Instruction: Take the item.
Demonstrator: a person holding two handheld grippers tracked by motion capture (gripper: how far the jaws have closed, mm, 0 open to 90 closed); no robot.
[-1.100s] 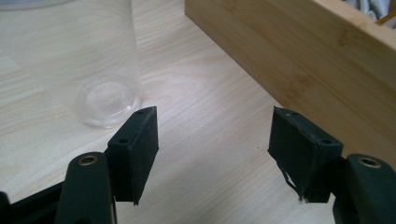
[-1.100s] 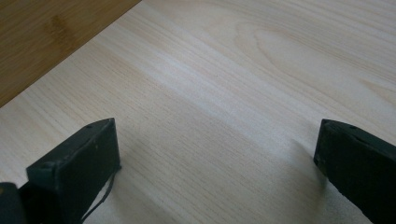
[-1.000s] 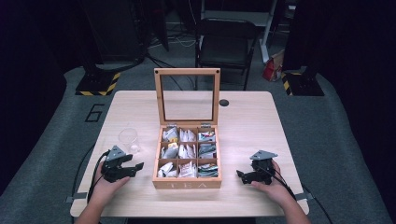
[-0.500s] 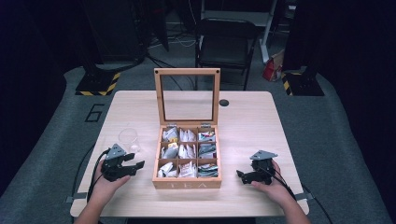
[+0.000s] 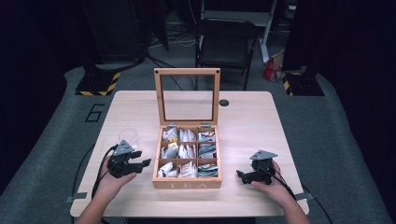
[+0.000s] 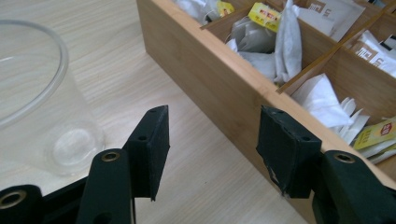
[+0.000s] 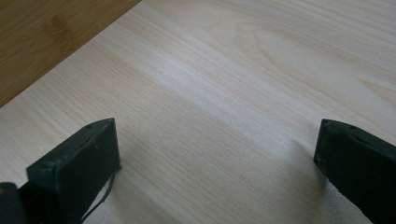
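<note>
Left tongs have lifted slightly off the tabletop compared with a second ago and now sit just beside the left wall of the tea box. Jaws have just been closing but remain apart; the left gripper view shows nothing between them, only bare wood and the box wall past the right jaw. Not gripping anything.

Right tongs unchanged: parked on the tabletop right of the box, jaws wide, empty.

Tea box is at mid-tabletop, glass lid standing upright, all nine compartments holding tea bags. Clear glass stands left of the box, just behind the left tongs; from the left gripper view it looks empty.

My read: the left hand is starting an approach, probably to pick a bag from the left-hand column of compartments and move it to the glass. Jaw narrowing fits pre-sizing for a thin bag. No contact yet, so the pick hasn't begun.
</note>
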